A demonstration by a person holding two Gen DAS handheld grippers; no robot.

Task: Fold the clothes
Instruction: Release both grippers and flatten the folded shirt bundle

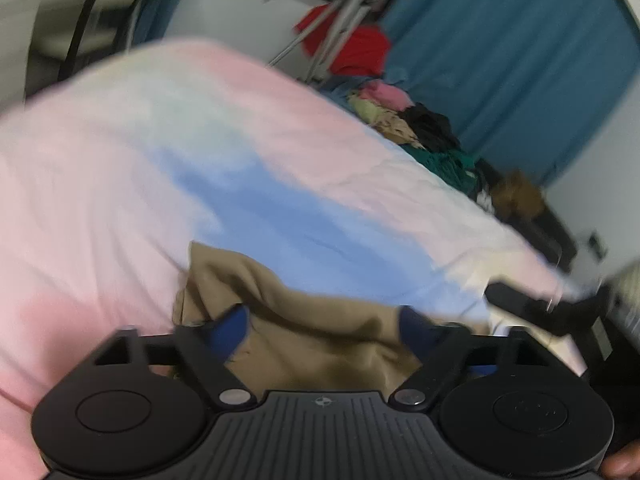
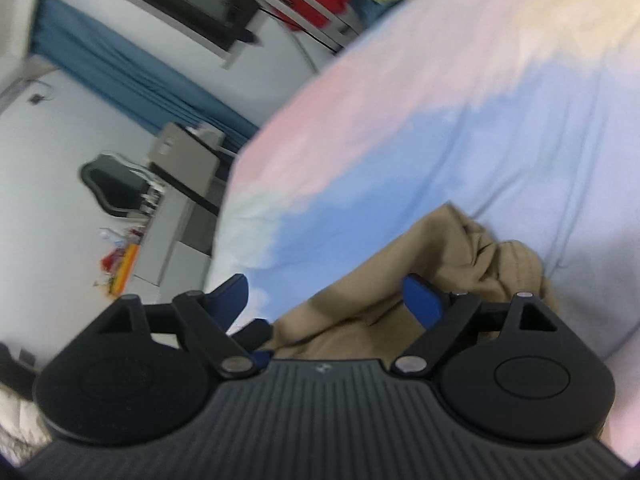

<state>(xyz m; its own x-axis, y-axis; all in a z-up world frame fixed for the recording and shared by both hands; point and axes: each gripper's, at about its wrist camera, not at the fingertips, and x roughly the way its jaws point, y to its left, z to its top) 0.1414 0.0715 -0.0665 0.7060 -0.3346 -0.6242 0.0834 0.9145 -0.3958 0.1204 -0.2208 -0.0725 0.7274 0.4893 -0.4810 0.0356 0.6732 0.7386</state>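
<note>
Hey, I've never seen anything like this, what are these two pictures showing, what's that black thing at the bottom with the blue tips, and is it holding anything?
These are two handheld grippers, one in each of a person's hands; no robot arm is involved. Each carries a wide-angle camera looking forward along its two blue-tipped fingers, so the black body fills the bottom of each picture. One picture comes from the left gripper, the other from the right gripper. Both point at a bed covered with a pink, white and blue sheet. On it lies a crumpled tan garment, the piece to be folded. Both grippers have their fingers spread wide, with the garment lying between them, so neither is clamped on it. At the far end of the bed is a pile of clothes. The pictures are blurred, so finer detail is unclear.
</note>
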